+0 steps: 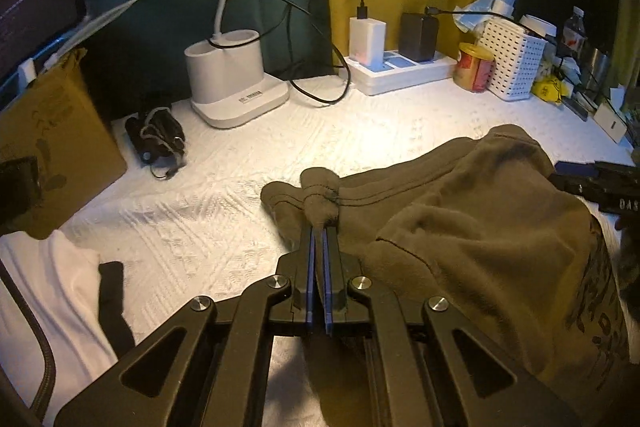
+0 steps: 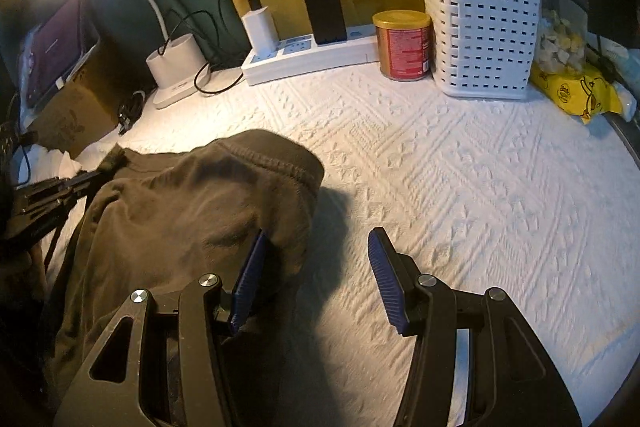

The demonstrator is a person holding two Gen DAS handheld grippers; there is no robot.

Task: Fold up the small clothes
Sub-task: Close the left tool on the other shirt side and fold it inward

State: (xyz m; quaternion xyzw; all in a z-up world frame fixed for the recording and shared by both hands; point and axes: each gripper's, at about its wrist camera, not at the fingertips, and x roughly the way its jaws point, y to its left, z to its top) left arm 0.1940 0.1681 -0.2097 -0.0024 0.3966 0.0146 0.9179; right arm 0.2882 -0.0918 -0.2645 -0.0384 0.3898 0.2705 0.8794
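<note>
An olive-brown garment (image 1: 472, 227) lies crumpled on the white quilted cover (image 1: 224, 195). My left gripper (image 1: 320, 227) is shut on a bunched corner of it, and the cloth bulges out past the fingertips. In the right wrist view the same garment (image 2: 180, 211) fills the lower left, with the left gripper (image 2: 86, 179) pinching its far corner. My right gripper (image 2: 318, 233) stands open at the garment's right edge. Its left finger (image 2: 250, 275) rests over the cloth and its right finger (image 2: 386, 279) is above bare cover; the pads press on nothing. The right gripper's body (image 1: 600, 187) shows at the right edge.
Along the back stand a white lamp base (image 1: 236, 83), a power strip (image 2: 312, 55) with chargers, a red can (image 2: 404, 45) and a white basket (image 2: 484, 31). A cardboard box (image 1: 52, 147) and a white garment (image 1: 48, 291) lie at the left. A yellow packet (image 2: 572, 91) sits right.
</note>
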